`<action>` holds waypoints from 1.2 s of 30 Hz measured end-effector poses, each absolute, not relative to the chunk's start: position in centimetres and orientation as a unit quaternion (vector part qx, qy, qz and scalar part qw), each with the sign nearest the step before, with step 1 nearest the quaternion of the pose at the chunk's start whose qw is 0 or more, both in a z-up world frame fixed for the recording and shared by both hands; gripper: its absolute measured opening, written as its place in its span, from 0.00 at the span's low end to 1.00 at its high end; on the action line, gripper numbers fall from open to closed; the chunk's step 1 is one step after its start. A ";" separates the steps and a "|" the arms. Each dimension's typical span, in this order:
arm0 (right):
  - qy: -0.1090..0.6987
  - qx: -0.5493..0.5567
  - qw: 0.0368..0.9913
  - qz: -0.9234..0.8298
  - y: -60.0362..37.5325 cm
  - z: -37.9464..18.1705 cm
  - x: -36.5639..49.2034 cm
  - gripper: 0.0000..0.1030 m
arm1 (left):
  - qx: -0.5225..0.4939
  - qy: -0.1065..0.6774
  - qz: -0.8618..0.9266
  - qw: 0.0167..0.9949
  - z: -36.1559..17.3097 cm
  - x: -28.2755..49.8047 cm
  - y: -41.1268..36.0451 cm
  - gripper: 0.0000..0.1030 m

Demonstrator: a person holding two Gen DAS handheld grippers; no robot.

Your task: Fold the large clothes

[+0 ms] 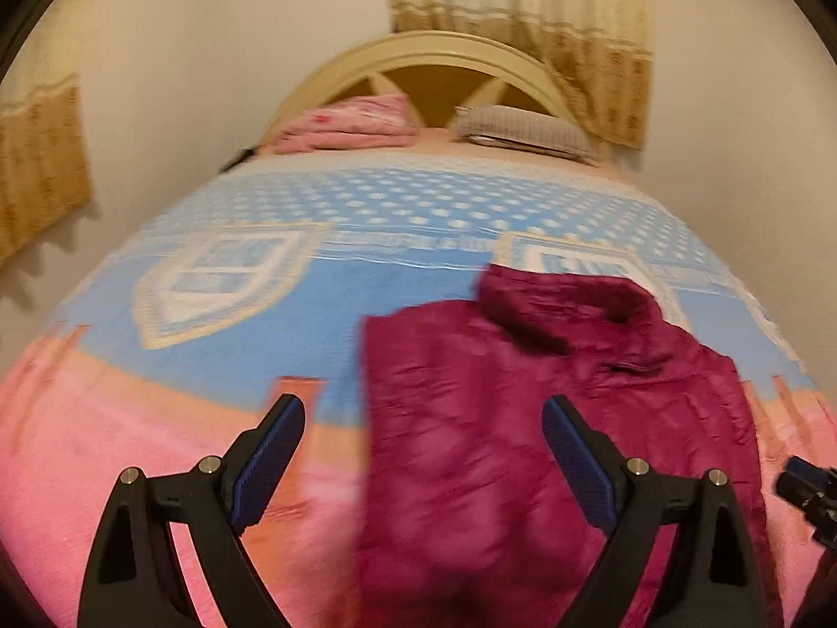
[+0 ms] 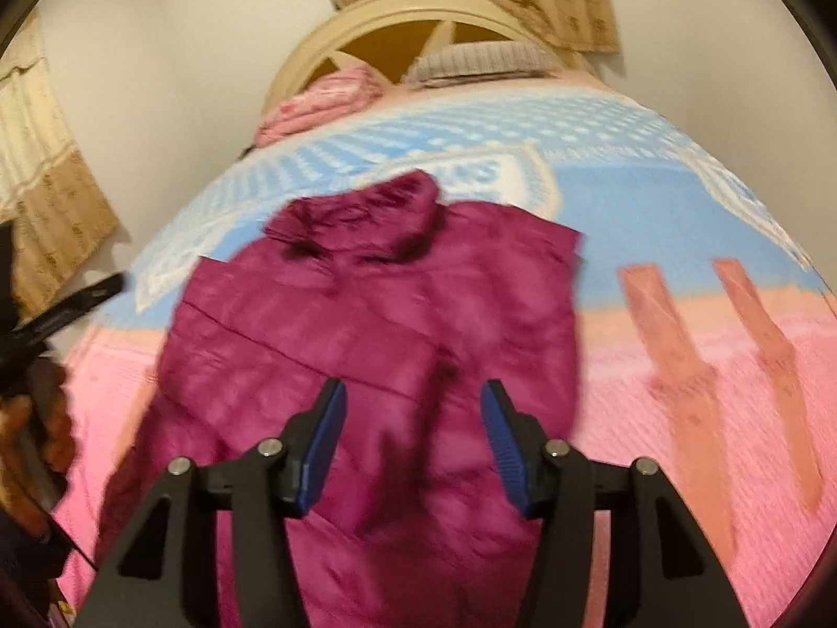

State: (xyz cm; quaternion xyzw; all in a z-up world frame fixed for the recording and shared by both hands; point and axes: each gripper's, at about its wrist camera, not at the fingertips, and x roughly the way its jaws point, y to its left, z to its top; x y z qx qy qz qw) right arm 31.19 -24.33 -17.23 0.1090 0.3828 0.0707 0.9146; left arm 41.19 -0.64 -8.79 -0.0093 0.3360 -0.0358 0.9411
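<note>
A large maroon padded jacket lies on the bed, collar toward the headboard, with one side folded over. It also shows in the right wrist view. My left gripper is open and empty, above the jacket's left edge. My right gripper is open and empty, above the jacket's lower middle. The right gripper's tip shows at the right edge of the left wrist view. The left gripper shows at the left edge of the right wrist view.
The bed has a blue, white and pink blanket. A pink folded cloth and a grey pillow lie by the cream headboard. Beige curtains hang behind; walls stand on both sides.
</note>
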 end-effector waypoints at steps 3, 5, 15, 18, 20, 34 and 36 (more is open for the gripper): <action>0.385 0.112 0.910 0.102 -21.9 -17.7 33.2 0.55 | 0.011 0.357 -0.036 0.933 -11.6 43.4 -2.7 0.90; 0.388 0.092 0.911 0.108 -20.2 -18.5 34.1 0.55 | 0.013 0.379 -0.033 0.925 -13.6 44.9 -3.2 0.90; 0.412 0.054 0.905 0.087 -18.9 -23.5 35.5 0.52 | 0.006 0.433 -0.011 0.901 -19.7 46.6 -2.4 0.94; 0.410 0.045 0.907 0.082 -18.6 -24.1 35.4 0.53 | 0.016 0.433 -0.006 0.901 -20.1 46.6 -2.7 0.95; 0.407 0.040 0.909 0.081 -18.5 -24.5 35.3 0.53 | 0.024 0.431 0.000 0.902 -20.2 46.5 -3.0 0.96; 0.409 0.006 0.910 0.063 -17.4 -25.0 35.4 0.53 | 0.048 0.434 0.019 0.899 -20.5 46.5 -3.6 0.99; 0.409 0.002 0.910 0.061 -17.3 -25.0 35.4 0.53 | 0.047 0.434 0.019 0.899 -20.5 46.4 -3.5 0.99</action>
